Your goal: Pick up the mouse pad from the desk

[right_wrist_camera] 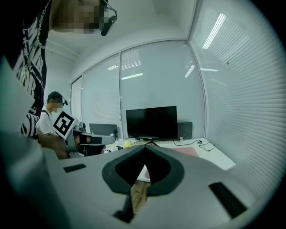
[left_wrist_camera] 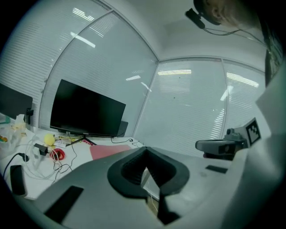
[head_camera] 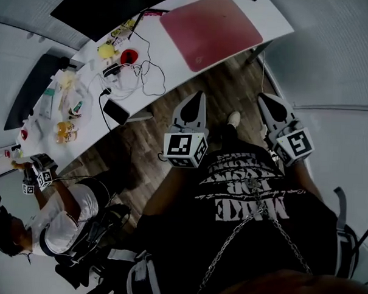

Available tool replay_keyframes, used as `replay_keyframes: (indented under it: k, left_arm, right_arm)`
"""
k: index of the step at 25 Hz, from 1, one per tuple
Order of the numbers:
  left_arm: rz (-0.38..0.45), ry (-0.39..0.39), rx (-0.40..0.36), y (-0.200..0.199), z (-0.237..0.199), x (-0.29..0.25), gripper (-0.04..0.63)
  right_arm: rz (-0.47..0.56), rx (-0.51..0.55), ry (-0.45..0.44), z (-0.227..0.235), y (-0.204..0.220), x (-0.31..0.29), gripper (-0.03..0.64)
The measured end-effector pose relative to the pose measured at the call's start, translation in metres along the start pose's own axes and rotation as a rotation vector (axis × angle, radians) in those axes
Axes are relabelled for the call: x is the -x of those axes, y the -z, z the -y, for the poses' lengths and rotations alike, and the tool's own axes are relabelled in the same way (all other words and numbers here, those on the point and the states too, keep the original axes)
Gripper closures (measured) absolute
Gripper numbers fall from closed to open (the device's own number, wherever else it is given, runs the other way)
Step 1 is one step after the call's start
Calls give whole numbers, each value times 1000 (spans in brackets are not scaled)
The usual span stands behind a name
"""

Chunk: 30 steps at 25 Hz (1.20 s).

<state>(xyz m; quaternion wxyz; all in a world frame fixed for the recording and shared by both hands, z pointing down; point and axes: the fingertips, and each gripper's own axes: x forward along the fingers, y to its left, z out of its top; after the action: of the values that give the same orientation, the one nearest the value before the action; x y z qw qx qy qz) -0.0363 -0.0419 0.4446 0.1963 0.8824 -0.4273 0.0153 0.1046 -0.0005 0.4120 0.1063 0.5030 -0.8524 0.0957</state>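
Note:
A dull red mouse pad (head_camera: 210, 29) lies flat on the white desk (head_camera: 274, 22), near its right end. Both grippers hang over the wooden floor, short of the desk's front edge and apart from the pad. My left gripper (head_camera: 202, 95) points at the desk with its jaws shut and nothing between them. My right gripper (head_camera: 261, 97) is beside it, also shut and empty. In the left gripper view the mouse pad (left_wrist_camera: 107, 151) shows beyond the closed tips (left_wrist_camera: 145, 150). The right gripper view has the pad (right_wrist_camera: 187, 151) just right of its tips (right_wrist_camera: 145, 147).
A dark monitor (head_camera: 99, 5) stands at the back of the desk. Left of the pad are tangled cables (head_camera: 141, 74), a red object (head_camera: 128, 55), a yellow ball (head_camera: 106, 50) and a phone (head_camera: 115, 111). Another person (head_camera: 59, 217) sits at the left. Blinds cover the windows (right_wrist_camera: 237, 80).

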Motion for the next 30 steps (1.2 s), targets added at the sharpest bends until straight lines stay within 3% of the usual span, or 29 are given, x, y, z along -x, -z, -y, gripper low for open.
replay_keyframes:
  k: [15,20,30]
  left_arm:
    - [67,-104,-90,-49,57,-139,591]
    - [55,-145,-112,-55,57,-150,592]
    - [48,-217,-107,-60,18,-169,591]
  right_arm:
    - [98,-3,-37,182,-36,-13,623]
    - [150,-25,-80,198,-49,-19,622]
    - [128,-31,-101,216,-46,-59,622]
